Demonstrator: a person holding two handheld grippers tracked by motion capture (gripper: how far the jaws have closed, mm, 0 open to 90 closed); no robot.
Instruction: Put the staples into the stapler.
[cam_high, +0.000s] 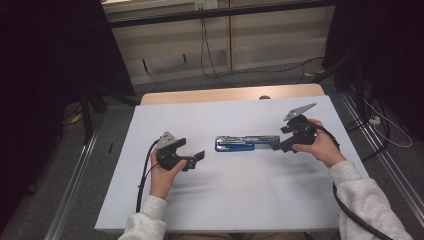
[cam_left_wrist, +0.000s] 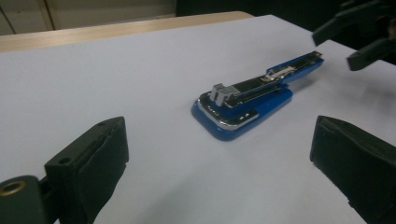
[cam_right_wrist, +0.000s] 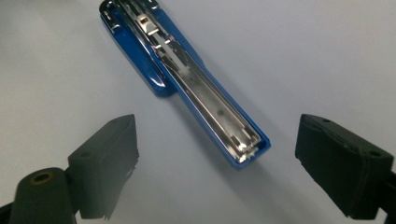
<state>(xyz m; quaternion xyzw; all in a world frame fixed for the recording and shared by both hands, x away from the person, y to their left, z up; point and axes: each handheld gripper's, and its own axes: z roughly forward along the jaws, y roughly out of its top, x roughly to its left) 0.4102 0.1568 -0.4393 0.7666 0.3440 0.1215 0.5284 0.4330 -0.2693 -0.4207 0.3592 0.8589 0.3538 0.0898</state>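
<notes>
A blue stapler (cam_high: 246, 143) (swung open, its metal channel exposed) is seen lying mid-table. The left gripper (cam_high: 196, 158), at its 9 o'clock, is held open; the right gripper (cam_high: 278, 145), at 3 o'clock, is spread wide around its tip, untouching.

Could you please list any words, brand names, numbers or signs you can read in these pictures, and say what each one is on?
None can be read.
Blue stapler: bare blue plastic and shiny metal, no brand or number legible, even in the close right gripper view.
White table: plain, no print.
Left gripper and right gripper: black jaws and grey plates, no legible marking.
Background wall panels: too far and dim to tell.
</notes>
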